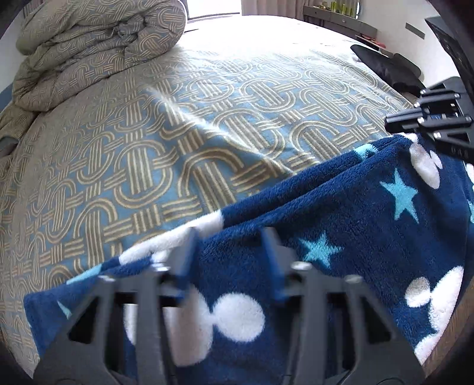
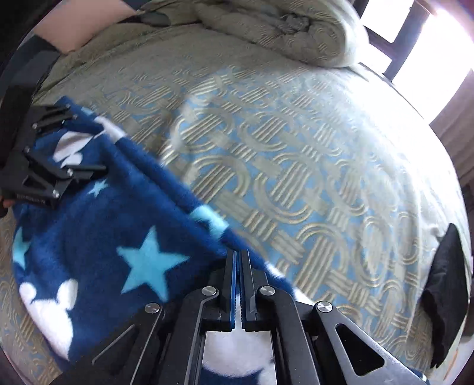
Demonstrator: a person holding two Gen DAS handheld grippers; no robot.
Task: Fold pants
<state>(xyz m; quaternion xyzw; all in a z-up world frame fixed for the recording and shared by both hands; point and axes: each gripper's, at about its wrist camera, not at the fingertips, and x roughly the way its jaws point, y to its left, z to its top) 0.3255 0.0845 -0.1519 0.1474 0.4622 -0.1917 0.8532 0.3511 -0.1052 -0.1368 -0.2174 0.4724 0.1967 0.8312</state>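
Note:
Dark blue fleece pants with light-blue stars and white mouse-head shapes lie at the near edge of the patterned bedspread. My left gripper is blurred and stands open, one finger on each side of a strip of the fleece near its far edge. From the right wrist view, the left gripper sits over the pants' far left corner. My right gripper is shut, with its tips at the pants' right-hand edge. No cloth shows between its pads. The left wrist view shows the right gripper at the pants' upper right corner.
A rolled duvet in the same pattern lies at the far side of the bed, also visible as the duvet. A black garment rests near the bed's right edge. A pink pillow sits at the far left.

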